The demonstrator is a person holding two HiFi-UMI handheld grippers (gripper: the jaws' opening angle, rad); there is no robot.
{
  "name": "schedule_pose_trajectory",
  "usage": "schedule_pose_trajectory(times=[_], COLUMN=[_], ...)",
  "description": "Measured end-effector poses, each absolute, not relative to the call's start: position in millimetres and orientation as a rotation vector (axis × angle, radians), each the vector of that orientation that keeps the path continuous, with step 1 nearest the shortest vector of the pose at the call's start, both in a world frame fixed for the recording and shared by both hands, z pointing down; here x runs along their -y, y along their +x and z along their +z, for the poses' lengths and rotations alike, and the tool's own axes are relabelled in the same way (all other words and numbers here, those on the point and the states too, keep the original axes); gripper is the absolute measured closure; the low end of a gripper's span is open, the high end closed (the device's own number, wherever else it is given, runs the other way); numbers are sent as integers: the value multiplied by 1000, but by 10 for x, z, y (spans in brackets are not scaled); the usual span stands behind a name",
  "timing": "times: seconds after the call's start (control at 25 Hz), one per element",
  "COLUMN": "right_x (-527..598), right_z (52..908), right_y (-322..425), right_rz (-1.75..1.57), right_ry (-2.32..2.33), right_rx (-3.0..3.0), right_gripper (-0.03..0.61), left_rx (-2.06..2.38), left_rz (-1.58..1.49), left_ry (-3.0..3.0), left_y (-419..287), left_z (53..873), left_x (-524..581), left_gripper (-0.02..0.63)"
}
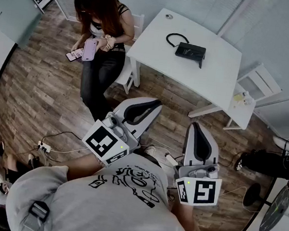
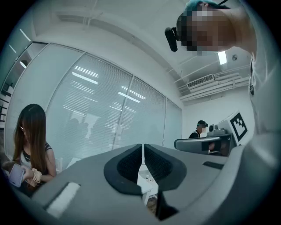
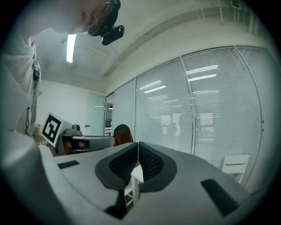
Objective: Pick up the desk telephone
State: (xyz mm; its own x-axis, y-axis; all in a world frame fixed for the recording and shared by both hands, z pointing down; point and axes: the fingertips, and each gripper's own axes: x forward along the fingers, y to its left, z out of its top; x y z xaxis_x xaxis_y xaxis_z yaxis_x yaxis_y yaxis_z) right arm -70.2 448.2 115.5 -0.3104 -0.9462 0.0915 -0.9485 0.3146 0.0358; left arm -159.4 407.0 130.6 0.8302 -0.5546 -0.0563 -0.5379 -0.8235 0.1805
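Observation:
The black desk telephone lies on the white table at the far side of the room, its cord looping to its left. Both grippers are held level over the wooden floor, well short of the table. My left gripper is shut with nothing between its pads, as the left gripper view also shows. To its right, my right gripper is shut and empty too, its pads meeting in the right gripper view. Neither gripper view shows the telephone.
A person sits on a white chair at the table's left end, holding a phone. A white chair and a small white side table stand to the right. Cables and a power strip lie on the floor.

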Motion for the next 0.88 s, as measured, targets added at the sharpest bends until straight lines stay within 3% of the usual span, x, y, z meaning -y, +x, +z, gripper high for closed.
schedule_pose_trajectory(times=[0.88], right_x=[-3826], right_z=[1207], right_y=[-965], right_rz=[62], right_ry=[1862], right_rx=[2436], right_gripper=[569], left_rx=[790], left_rz=[-142], left_ry=[2838], left_y=[-1837], left_z=[1425], left_x=[-3411], left_gripper=[595])
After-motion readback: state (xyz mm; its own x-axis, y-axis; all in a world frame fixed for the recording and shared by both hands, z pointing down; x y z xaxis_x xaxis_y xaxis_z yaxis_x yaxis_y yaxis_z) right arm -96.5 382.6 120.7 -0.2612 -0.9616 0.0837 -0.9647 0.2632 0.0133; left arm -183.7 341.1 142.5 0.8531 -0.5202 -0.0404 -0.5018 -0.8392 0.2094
